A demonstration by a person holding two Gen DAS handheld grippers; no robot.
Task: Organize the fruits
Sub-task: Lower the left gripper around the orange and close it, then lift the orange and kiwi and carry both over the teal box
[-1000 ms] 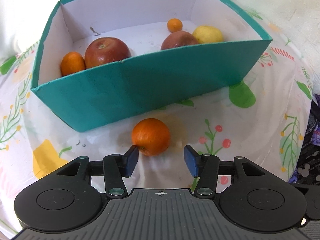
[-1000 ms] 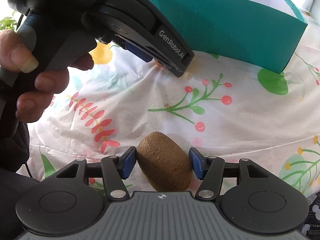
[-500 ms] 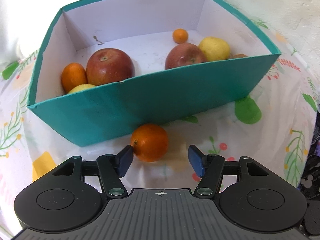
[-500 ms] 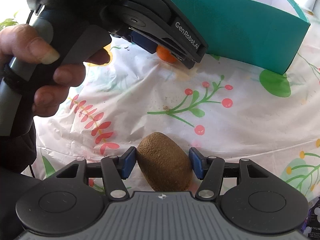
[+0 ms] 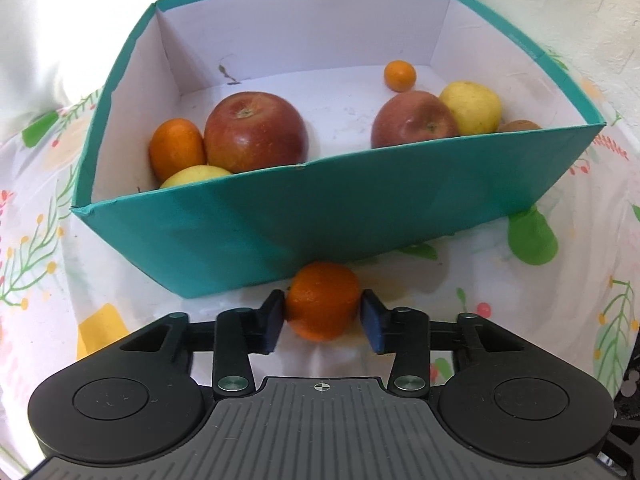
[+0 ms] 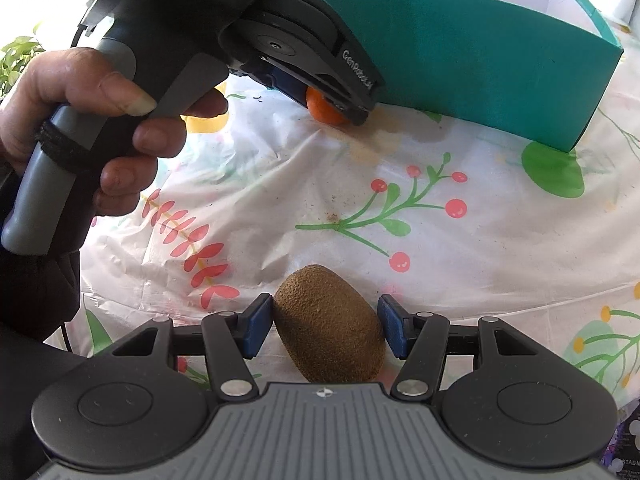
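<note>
An orange [image 5: 322, 304] lies on the flowered tablecloth against the front wall of the teal box [image 5: 280, 220]. My left gripper [image 5: 323, 320] points down over it. Its jaws are closing, the orange is between them, and both blue pads touch its sides. The right wrist view shows the same orange [image 6: 326, 112] under the left gripper [image 6: 340, 108], which a hand [image 6: 100, 120] holds. A brown kiwi [image 6: 328, 320] sits between the pads of my right gripper [image 6: 326, 326], which is shut on it just above the cloth.
Inside the box are two red apples [image 5: 256, 132] [image 5: 414, 120], an orange [image 5: 176, 152], a tiny orange [image 5: 400, 76], two yellow fruits [image 5: 472, 106] [image 5: 192, 174] and a brown fruit [image 5: 520, 125]. The box wall [image 6: 460, 68] stands behind the flowered cloth [image 6: 400, 200].
My left gripper moved forward to the orange by the box; its jaws spread wider, then closed on the fruit. The right gripper and the kiwi have not moved.
</note>
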